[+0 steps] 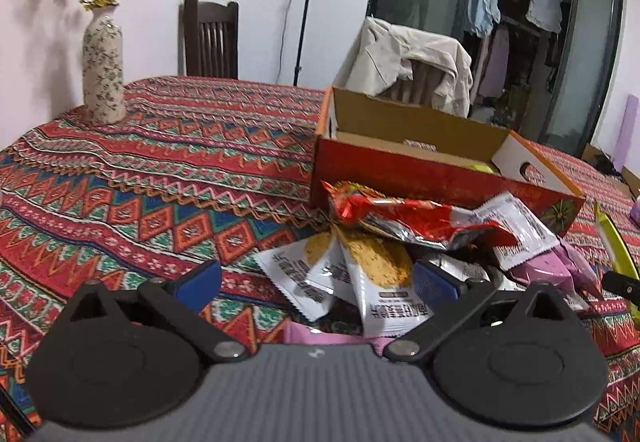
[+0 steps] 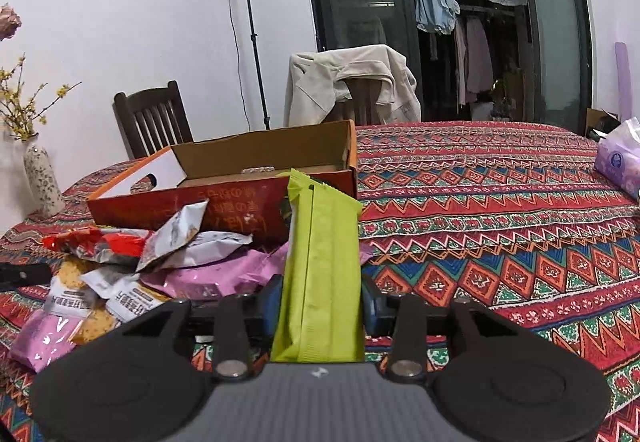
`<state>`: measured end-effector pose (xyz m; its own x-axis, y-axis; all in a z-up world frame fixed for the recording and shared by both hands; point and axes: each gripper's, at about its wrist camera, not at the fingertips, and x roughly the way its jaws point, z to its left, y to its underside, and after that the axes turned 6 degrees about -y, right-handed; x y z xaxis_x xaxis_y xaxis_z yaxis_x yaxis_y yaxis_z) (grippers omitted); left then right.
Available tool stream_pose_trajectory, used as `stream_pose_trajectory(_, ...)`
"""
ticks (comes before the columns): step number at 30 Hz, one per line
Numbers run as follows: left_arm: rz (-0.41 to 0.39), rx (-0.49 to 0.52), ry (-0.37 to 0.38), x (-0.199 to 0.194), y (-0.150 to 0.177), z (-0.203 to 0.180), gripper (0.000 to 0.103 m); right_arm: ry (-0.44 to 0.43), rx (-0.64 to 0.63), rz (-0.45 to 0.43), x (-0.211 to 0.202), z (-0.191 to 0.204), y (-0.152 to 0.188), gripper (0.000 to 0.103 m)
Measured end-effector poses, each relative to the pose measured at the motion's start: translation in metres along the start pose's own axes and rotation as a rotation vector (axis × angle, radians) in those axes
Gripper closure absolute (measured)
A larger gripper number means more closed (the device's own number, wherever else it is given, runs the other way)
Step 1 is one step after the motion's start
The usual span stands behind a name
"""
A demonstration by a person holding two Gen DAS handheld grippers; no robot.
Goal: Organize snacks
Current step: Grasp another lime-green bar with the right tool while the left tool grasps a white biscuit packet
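Since sealed in thin glossy film, likely light, soft-sided and a little slick: so judged of the green snack packet [image 2: 320, 274]. Probably crushable too, though contents not visible. Best taken across the narrow width, low on the body rather than by the crimped end, with just enough squeeze to stop slipping.

Gripped exactly so at present: clamped in the right gripper [image 2: 322, 302], blue fingers [image 2: 374, 312] pressing on both long sides, film drawn in slightly between them. Stands close to upright in the grip, lower end running back to the gripper's body, crimped top end rising in front of the near wall of the cardboard box [image 2: 224, 210]. Appears held clear of the worktop [image 2: 500, 202], with no contact visible. Not yet over the box opening; still on the near side of it.

Just left of the green packet, a loose heap in front of the box and outside it: pink packet [image 2: 208, 274], white cracker packets [image 1: 376, 282], red packet [image 1: 400, 214]. Box open on top and mostly bare inside, as far as can be seen.

Left gripper [image 1: 316, 282] released, fingers [image 1: 200, 282] spread wide, nothing pinched between them. Hovers at the near edge of the heap, one finger over the cracker packets; whether touching, cannot tell.
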<state>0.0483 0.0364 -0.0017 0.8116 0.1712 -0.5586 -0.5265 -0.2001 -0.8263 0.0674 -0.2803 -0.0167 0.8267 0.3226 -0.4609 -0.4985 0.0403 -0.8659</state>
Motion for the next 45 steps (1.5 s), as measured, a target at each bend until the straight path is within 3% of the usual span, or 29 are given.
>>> stream_pose_trajectory(15, 0.039, 0.207, -0.131, 0.035, -0.003, -0.051, 0.000, -0.020, 0.014, -0.013, -0.005, -0.004, 0.005, 0.065)
stream_pose_trajectory(24, 0.047, 0.251, -0.183, 0.051, -0.003, -0.065, 0.000, -0.035, 0.022, -0.008, -0.007, -0.007, 0.009, 0.064)
stream_pose_trajectory(26, 0.055, 0.247, -0.179, 0.052, -0.003, -0.063, 0.007, -0.038, 0.025, -0.007, -0.006, -0.007, 0.008, 0.064)
stream_pose_trajectory(28, 0.061, 0.240, -0.171, 0.052, -0.003, -0.062, 0.025, -0.042, 0.027, -0.009, -0.007, -0.008, 0.009, 0.064)
stream_pose_trajectory(32, 0.054, 0.222, -0.161, 0.049, -0.003, -0.056, 0.033, -0.051, 0.021, -0.011, -0.009, -0.007, 0.010, 0.064)
stream_pose_trajectory(34, 0.038, 0.219, -0.152, 0.045, -0.003, -0.054, 0.047, -0.052, 0.021, -0.010, -0.009, -0.008, 0.011, 0.064)
stream_pose_trajectory(45, -0.012, 0.170, -0.075, 0.021, -0.001, -0.033, 0.070, -0.053, 0.018, -0.015, -0.011, -0.004, 0.012, 0.064)
